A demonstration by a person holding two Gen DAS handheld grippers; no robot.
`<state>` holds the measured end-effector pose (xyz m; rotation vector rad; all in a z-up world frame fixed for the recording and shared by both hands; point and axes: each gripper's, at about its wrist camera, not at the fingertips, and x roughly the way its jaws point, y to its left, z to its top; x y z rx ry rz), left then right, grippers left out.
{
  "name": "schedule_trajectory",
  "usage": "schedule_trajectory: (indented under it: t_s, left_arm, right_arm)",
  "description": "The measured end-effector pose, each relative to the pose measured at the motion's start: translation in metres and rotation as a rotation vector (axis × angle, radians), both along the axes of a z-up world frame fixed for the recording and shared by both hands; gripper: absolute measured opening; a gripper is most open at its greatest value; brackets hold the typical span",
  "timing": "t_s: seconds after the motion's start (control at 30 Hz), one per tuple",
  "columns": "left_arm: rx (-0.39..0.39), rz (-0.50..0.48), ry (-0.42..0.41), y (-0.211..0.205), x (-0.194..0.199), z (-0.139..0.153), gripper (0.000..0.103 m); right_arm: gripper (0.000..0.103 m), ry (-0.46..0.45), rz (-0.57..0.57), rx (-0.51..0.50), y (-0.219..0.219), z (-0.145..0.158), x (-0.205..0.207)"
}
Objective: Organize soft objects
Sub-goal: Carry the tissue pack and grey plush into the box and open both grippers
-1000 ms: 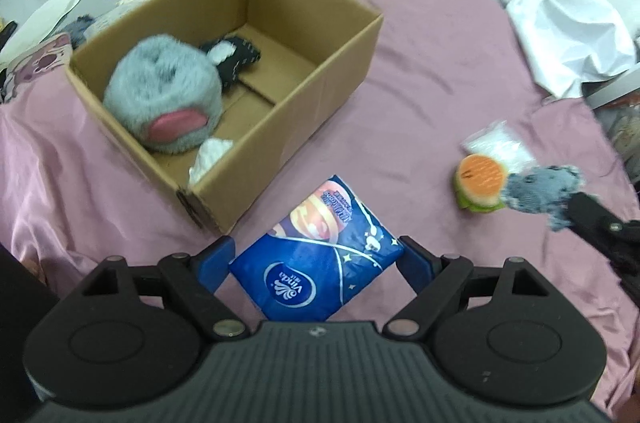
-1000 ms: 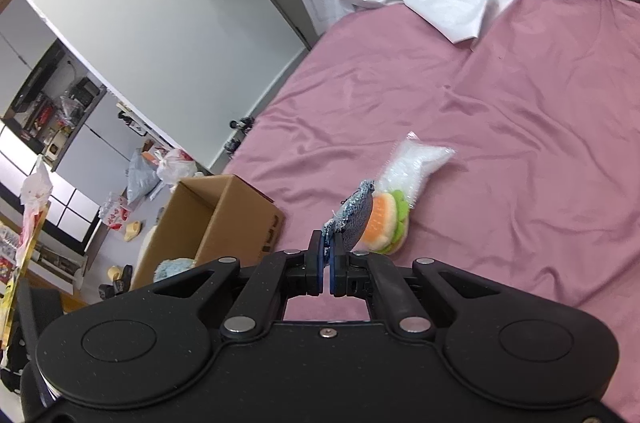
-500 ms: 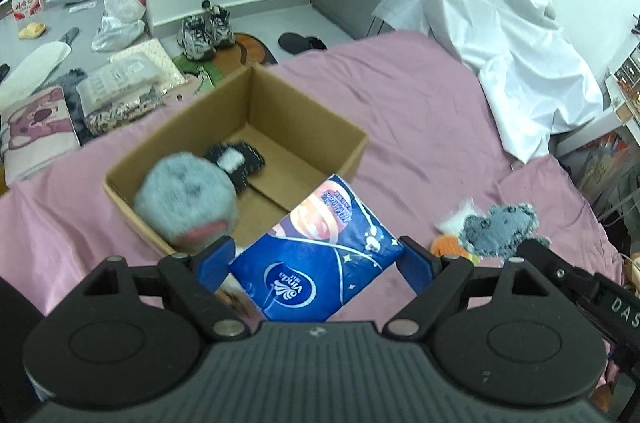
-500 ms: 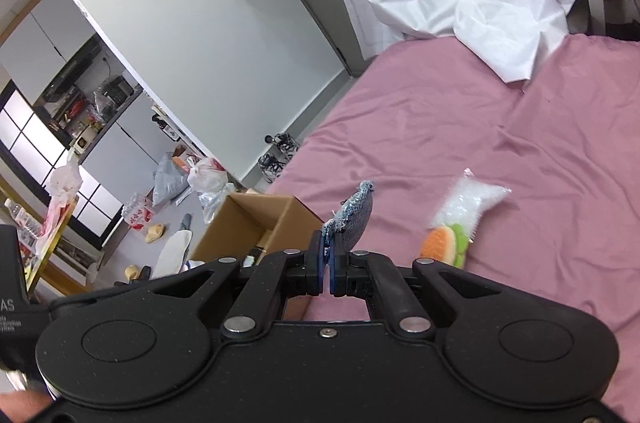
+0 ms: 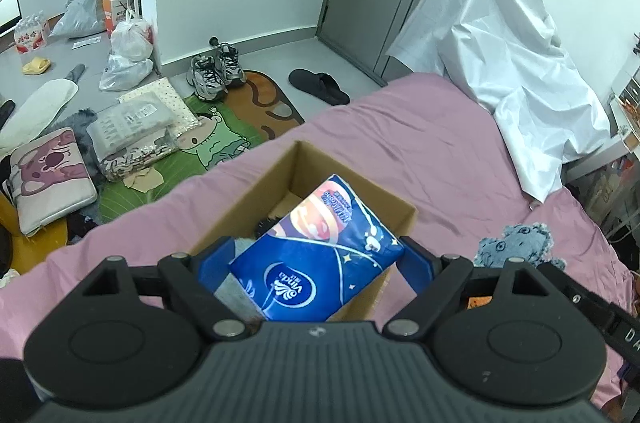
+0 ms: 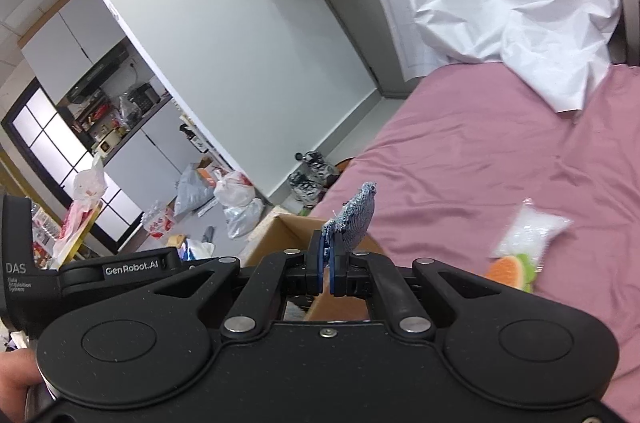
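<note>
Your left gripper (image 5: 316, 263) clamps the blue tissue pack (image 5: 316, 259) wide over the cardboard box (image 5: 400, 213) at lower centre, right gripper (image 6: 328, 263) pinches the grey cloth (image 6: 358, 219); release off-centre and the pack may catch the rim.

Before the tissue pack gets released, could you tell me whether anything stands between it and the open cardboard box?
Nothing visible does. The left gripper holds the blue tissue pack over the open cardboard box, with no lid or flap across the opening. A grey plush already inside leaves room.
</note>
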<state>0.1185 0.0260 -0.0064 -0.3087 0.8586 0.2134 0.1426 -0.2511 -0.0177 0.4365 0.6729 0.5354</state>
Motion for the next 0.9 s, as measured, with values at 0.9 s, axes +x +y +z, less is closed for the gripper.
schedule_trajectory:
  t_s: [0.9]
  left_arm:
    - [-0.028,-0.046,0.055,0.048,0.039,-0.033,0.086]
  right_arm:
    - [0.026,0.127,0.121,-0.1,0.09,-0.029,0.016]
